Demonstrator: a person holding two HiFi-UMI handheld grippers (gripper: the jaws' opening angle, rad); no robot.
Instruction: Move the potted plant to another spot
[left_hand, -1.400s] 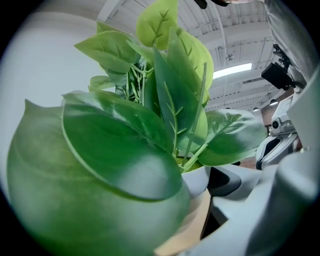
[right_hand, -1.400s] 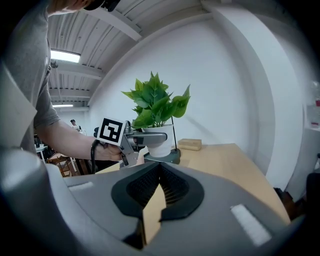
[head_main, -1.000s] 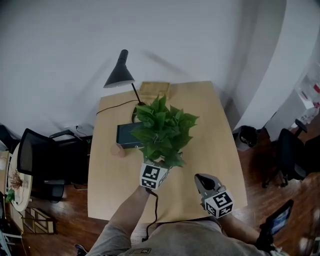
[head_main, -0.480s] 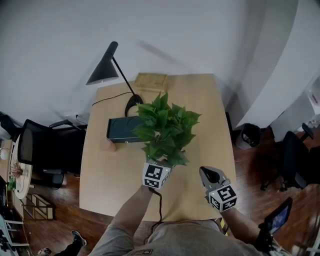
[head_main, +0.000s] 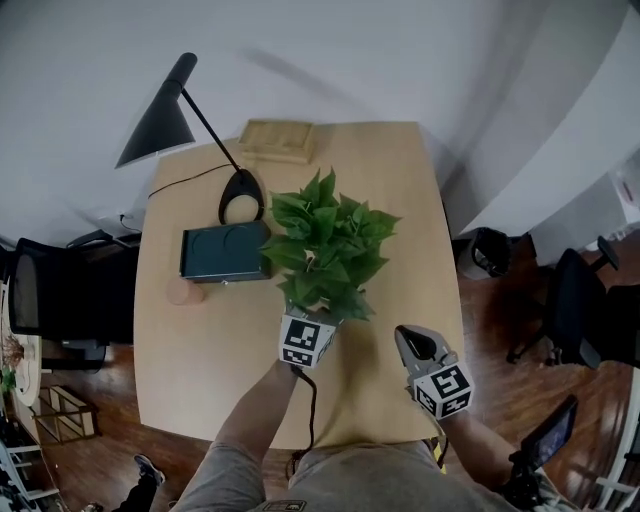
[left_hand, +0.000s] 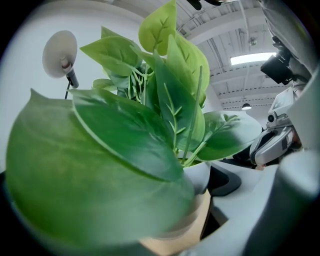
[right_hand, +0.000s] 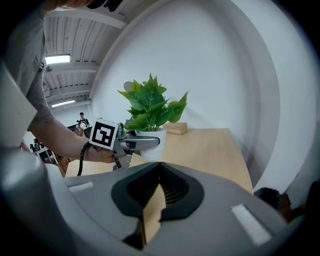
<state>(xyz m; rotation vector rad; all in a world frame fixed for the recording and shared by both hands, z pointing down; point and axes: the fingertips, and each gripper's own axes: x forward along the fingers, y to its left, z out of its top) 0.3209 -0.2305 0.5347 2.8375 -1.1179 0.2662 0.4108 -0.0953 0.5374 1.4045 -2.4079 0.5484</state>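
The left gripper (head_main: 308, 322), at frame centre, has its jaws clamped on the potted plant (head_main: 325, 245) over the tabletop (head_main: 405, 200). At lower right, the right gripper (head_main: 413, 346) has its jaws closed and empty.

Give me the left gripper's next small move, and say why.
Probably carry the potted plant rightward and lower it there: the left gripper is shut on its white pot, that side of the table is bare, and the lamp and dark box crowd the left side.
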